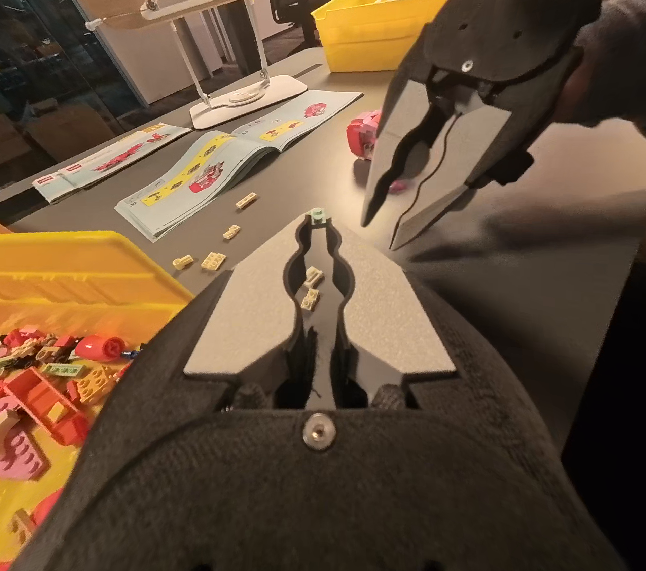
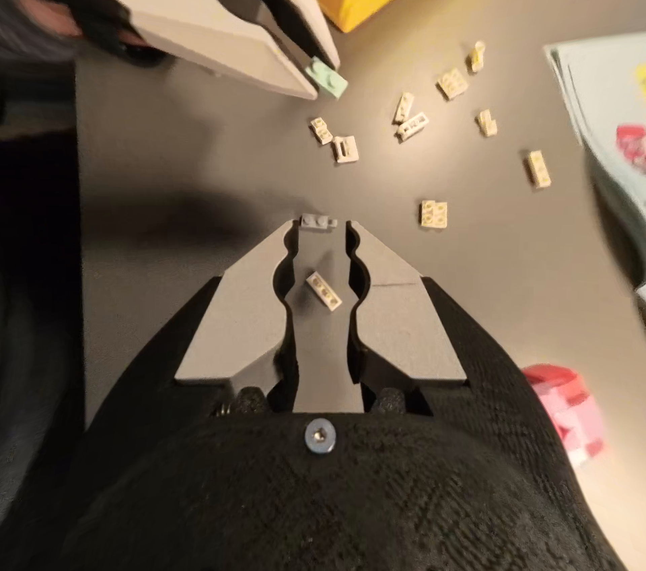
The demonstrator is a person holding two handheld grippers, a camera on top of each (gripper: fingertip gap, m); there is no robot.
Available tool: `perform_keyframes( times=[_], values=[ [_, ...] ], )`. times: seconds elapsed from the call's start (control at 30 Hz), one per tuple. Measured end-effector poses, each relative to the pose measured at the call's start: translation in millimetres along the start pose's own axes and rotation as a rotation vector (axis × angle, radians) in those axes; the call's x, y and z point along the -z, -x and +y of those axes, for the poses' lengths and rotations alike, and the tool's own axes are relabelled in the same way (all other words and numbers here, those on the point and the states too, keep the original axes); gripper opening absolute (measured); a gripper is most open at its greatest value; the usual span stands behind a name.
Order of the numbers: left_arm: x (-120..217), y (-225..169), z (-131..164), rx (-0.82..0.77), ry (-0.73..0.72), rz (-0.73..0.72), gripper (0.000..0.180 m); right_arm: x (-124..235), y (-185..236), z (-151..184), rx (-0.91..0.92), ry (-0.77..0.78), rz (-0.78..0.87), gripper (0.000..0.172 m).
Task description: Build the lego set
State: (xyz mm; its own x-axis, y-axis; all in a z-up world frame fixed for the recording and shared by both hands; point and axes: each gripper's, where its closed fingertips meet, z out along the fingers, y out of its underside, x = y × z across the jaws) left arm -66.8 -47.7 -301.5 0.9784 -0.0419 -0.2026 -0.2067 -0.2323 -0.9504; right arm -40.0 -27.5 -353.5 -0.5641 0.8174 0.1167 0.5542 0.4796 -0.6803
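Left gripper point(image 1: 320, 222), centre of the left wrist view: fingers narrow, clamped on a small mint-green brick point(image 1: 318, 217) right at the tips, both pads against its sides. The right wrist view confirms it at upper left, with the green brick poking out past the tips and clear of the table point(image 2: 181, 141). Right gripper point(image 2: 320, 223), centre of its own view: fingers part-open, nothing held. A small grey plate with a side clip point(image 2: 318, 222) lies flat on the table just off the tips; the left fingertip point(image 2: 288, 226) is beside its end, contact not clear, and the right fingertip stands apart from it. A tan 1x3 plate point(image 2: 324, 290) sits on the table further back between the fingers, untouched. More tan pieces point(image 2: 433, 213) are scattered to the upper right, an open instruction booklet point(image 1: 223, 169) lies at mid-left of the left view, a yellow bin point(image 1: 80, 278) of mixed bricks at lower left, and a red-pink build point(image 2: 566, 410) at lower right of the right view. My read: the grey plate is thin and off-centre, so centre it between the tips, come down square, and grip the long edges low. Closing as it stands would likely just shove it. Keep clear of the tan plate behind.
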Motion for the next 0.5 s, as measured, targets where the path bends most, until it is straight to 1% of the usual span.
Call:
perform_keyframes(
  times=[0.1, 0.2, 0.27, 0.33, 0.5],
  values=[
    [0, -2, 0, -0.005, 0.001, 0.017, 0.007, -6, 11, -6, 0.131, -0.011, -0.110, 0.035],
    [0, -5, 1, -0.018, 0.005, 0.026, 0.007, -15, 22, -2, 0.229, 0.028, -0.214, 0.038],
    [0, -6, 1, -0.025, 0.006, 0.028, 0.007, -16, 24, -2, 0.235, 0.042, -0.259, 0.036],
    [0, -6, 1, -0.027, 0.005, 0.033, 0.007, -15, 19, 3, 0.234, 0.087, -0.255, 0.037],
    [-1, -8, 2, -0.032, 0.009, 0.047, 0.007, -10, 20, 10, 0.229, 0.134, -0.299, 0.024]
  ],
)
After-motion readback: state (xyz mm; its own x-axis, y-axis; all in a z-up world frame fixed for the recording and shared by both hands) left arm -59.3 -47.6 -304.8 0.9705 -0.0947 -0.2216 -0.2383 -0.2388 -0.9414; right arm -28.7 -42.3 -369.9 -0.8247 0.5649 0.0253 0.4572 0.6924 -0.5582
